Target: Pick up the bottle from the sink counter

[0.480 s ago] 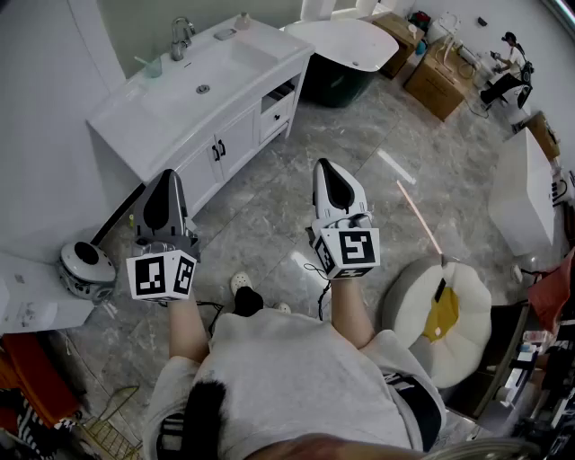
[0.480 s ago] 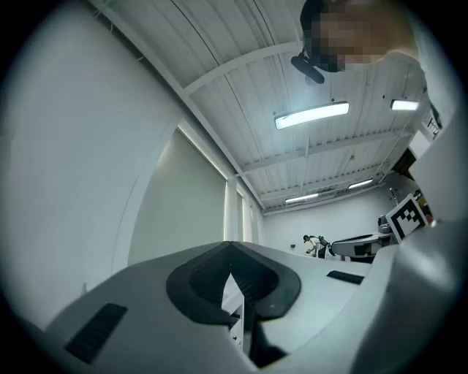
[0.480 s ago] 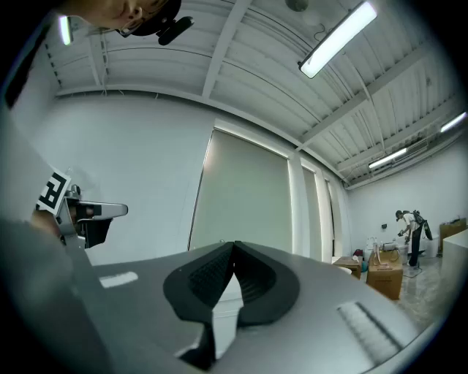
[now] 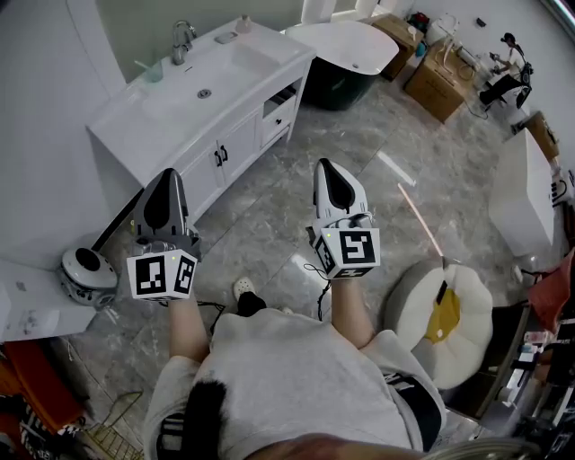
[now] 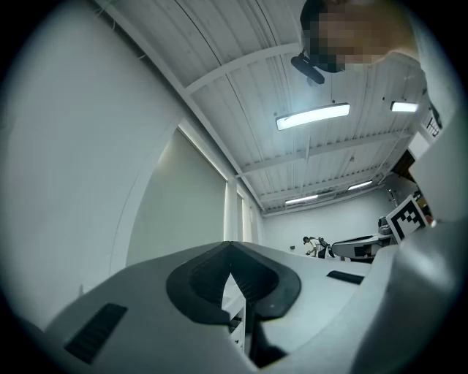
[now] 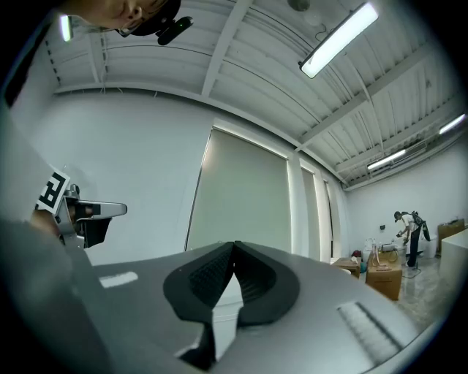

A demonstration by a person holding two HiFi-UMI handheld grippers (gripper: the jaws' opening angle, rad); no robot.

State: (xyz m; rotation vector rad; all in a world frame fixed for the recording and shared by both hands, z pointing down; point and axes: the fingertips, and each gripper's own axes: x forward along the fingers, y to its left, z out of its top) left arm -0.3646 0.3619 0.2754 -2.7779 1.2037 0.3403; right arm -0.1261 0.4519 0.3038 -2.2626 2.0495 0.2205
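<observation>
Standing on the tiled floor, well short of the white sink desk; judged as the approach stage, with no reach begun.

Locating the likely bottle: at 12 o'clock in the head view, upright near the far end of the desk top, beyond the basin and at 2 o'clock of the tap. Too small to confirm shape or cap. Also noting a teal cup at 8 o'clock of the tap, not taken as the target.

Carrying both tools side by side ahead of the torso:
- left tool at 10 o'clock of frame centre
- right tool at 1 o'clock of frame centre

Both tips aimed toward the desk and tilted slightly upward. Read as a neutral carry posture for walking in, keeping the tips clear of the cabinet doors and of everything on the desk top.

Tool state, from the two gripper views:
- left tool: pads pressed together at the tip, nothing between them, touching nothing; only a narrow slit of background behind the tips.
- right tool: likewise pressed fully together, empty, in free air.

Bottle therefore untouched, well apart from both tools.

Judged next: close the gap to the desk, then spread one tool before bringing it round the bottle. Right tool favoured, being on the bottle's side of the desk. Possible risk: knocking the tap or cup if reaching across the basin from the near end.
</observation>
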